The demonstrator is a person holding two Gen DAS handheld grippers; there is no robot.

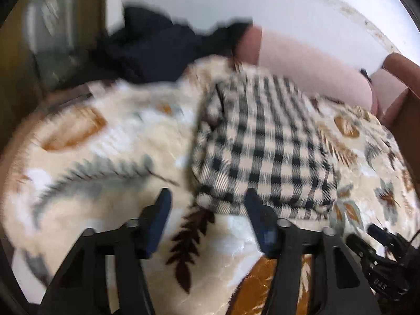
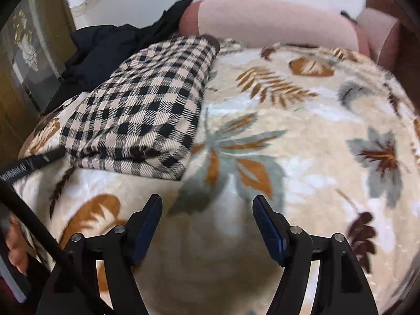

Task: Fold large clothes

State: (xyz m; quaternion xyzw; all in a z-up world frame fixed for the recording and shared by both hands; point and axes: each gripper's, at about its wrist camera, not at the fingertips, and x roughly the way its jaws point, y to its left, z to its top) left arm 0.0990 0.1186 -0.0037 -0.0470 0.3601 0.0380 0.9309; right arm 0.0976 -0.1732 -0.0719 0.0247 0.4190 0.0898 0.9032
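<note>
2 grippers hang spread wide and empty over a leaf-print blanket [image 2: 302,136]. Ahead of the left gripper [image 1: 207,197], slightly to its right, lies the folded checked garment [image 1: 262,144]; from the right gripper [image 2: 207,202] it sits ahead-left.

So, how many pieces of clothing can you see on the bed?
2. The folded checked garment lies on the leaf-print blanket. A dark garment is heaped behind it, near the pink bolster. The heap may hide more.
</note>
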